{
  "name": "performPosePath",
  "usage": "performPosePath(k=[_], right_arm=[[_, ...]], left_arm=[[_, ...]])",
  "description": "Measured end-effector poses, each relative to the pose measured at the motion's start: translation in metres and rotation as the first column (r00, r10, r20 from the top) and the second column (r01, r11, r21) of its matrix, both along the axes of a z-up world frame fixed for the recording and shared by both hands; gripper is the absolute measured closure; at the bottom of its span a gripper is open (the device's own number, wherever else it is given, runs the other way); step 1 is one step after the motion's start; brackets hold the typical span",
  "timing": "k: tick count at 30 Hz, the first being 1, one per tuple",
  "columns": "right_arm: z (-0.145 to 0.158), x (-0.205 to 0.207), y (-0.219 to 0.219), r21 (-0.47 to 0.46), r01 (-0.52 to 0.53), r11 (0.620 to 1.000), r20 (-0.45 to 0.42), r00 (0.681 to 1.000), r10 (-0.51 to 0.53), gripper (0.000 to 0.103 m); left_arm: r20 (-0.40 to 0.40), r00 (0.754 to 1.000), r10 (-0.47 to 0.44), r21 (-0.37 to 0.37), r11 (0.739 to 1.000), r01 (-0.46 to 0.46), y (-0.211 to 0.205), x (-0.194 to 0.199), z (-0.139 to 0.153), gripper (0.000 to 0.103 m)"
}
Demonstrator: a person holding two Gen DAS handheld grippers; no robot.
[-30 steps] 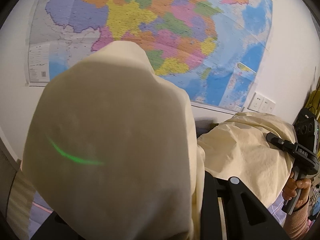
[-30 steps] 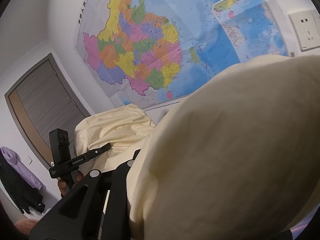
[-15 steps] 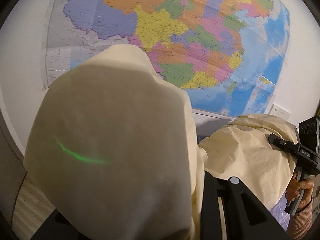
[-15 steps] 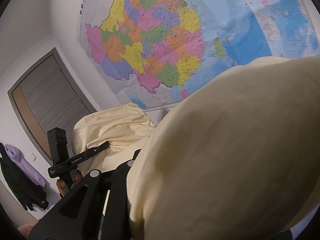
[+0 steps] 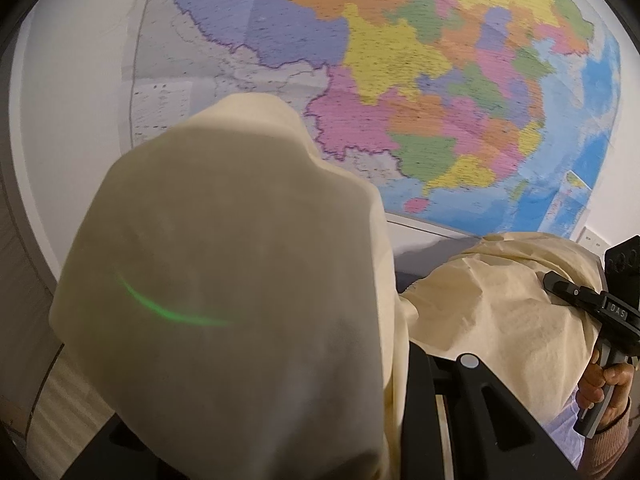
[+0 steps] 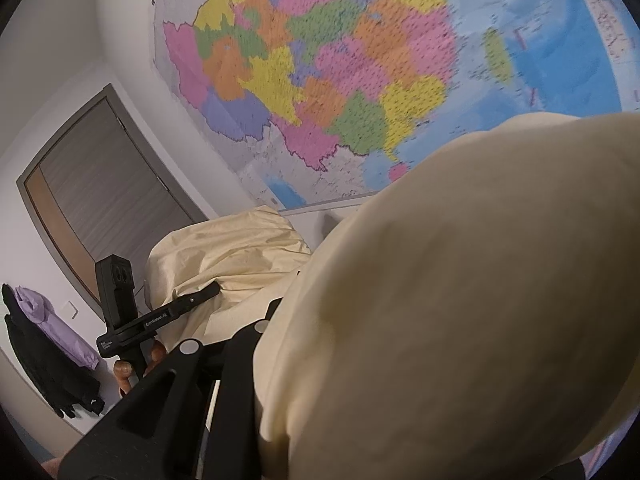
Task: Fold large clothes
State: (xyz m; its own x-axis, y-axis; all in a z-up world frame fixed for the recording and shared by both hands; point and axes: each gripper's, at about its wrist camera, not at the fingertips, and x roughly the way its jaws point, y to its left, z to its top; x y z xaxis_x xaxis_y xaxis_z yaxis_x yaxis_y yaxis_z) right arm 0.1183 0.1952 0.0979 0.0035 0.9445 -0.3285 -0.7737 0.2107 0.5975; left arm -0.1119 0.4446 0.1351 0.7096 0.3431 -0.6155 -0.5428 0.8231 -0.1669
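Observation:
A large cream cloth hangs in the air, held up between my two grippers. In the left wrist view it drapes over my left gripper and hides one finger; only the other black finger shows. Further right the cloth runs to my right gripper, held by a hand, its tip buried in the fabric. In the right wrist view the cloth covers most of my right gripper, with one black finger visible. My left gripper grips a bunched fold there. Both sets of jaws are closed on fabric.
A big coloured wall map fills the wall straight ahead, with a white socket below its right corner. In the right wrist view a grey door stands at the left, and purple and black garments hang beside it.
Both grippers have carried the cloth level towards the map wall, which now looks larger and has slid across both views. The grips on the cloth are unchanged.

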Motion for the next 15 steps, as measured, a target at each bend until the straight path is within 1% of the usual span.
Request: performPosePath(k=[15], right_arm=[[-0.007, -0.001, 0.024, -0.012, -0.029, 0.999, -0.008, 1.000, 0.029, 0.087]], left_arm=[[-0.017, 1.000, 0.024, 0.031, 0.999, -0.023, 0.013, -0.004, -0.003, 0.079]])
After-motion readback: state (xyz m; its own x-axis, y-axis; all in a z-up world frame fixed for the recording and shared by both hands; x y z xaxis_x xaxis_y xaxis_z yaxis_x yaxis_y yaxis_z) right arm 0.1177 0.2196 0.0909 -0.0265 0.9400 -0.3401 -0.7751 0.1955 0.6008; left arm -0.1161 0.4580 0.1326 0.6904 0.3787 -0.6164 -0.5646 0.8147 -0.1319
